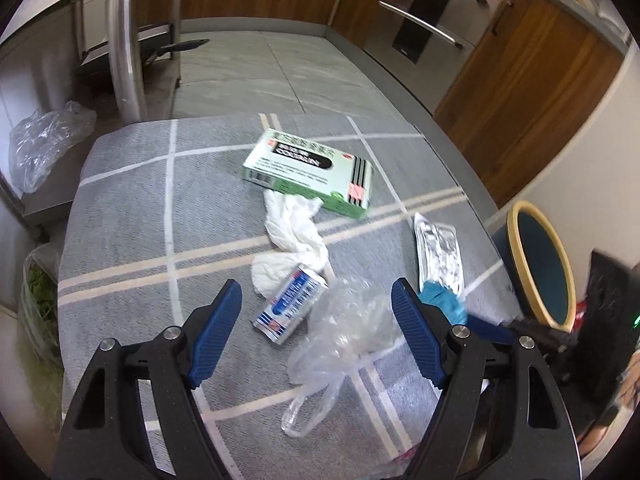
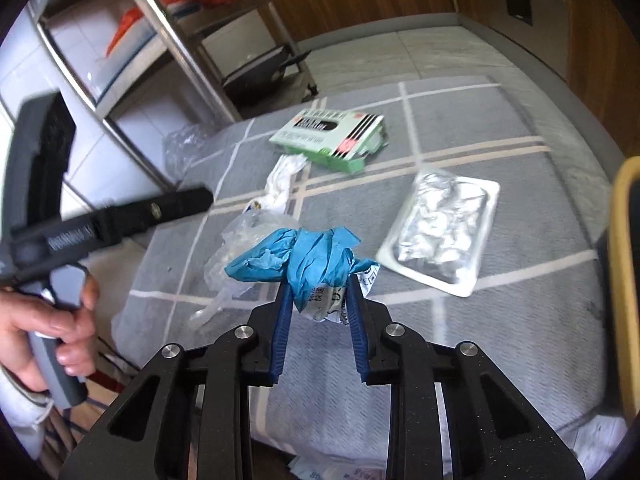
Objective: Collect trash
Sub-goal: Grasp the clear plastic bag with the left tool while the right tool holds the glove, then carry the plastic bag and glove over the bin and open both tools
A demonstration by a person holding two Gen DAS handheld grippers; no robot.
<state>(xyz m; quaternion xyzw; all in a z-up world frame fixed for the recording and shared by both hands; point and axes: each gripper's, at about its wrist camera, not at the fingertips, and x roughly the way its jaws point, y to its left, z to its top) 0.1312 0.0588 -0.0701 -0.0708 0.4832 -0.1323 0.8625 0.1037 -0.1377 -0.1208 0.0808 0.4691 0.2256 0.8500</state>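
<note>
Pinching blue crumpled wad: right claw; left claw gaping over clear plastic bag.

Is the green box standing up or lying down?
Lying down. The green box rests flat on the grey mat, its big printed face up.

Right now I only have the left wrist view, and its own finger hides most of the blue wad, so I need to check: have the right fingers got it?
Observer: Yes. The right gripper is shut on the blue wad, one finger on each side.
Operator: Anything else caught in there?
Observer: A scrap of white printed paper sits between the fingers, under the blue.
Operator: Is the foil pill pack clear of the grip?
Observer: Yes. The foil pill pack lies flat on the cloth to the right, apart from the fingers.
</note>
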